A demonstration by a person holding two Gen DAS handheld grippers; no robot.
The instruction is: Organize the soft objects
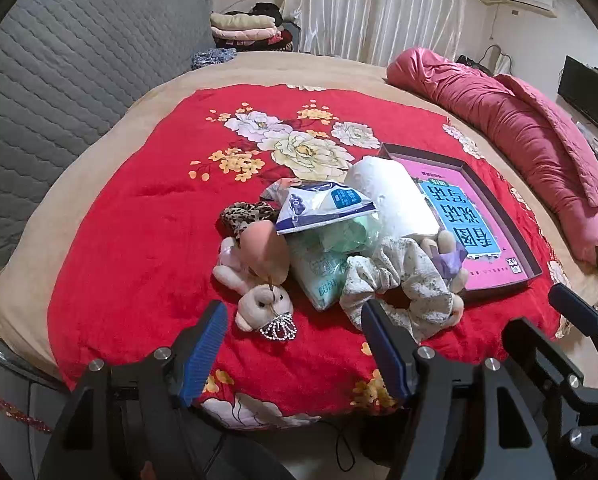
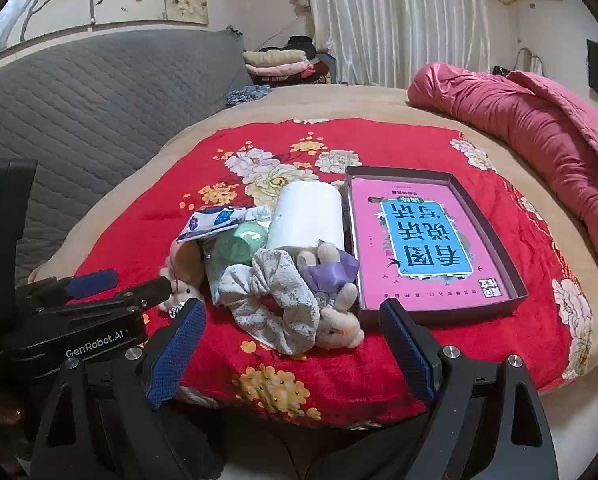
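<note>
Left gripper hovering at the near edge of the bed, blue-padded jaws spread wide, holding nothing. Right gripper hovering alongside it to the right, jaws likewise spread apart and empty.

Red floral blanket lying across the bed, carrying the heap of soft items in its middle:
- small plush toy with a beaded crown lying nearest, at the heap's left
- grey-white scrunchie lying just right of it, touching a second plush with a purple bow
- tissue pack with green print lying between the two plush toys, a blue-and-white packet resting on top of it
- leopard-print scrunchie sitting at the heap's far left
- white paper roll lying on its side at the far end of the heap, just beside the box

Dark shallow box sitting right of the heap, containing a pink book. Pink quilt bunching along the far right. Grey quilted headboard cover standing at far left
</note>
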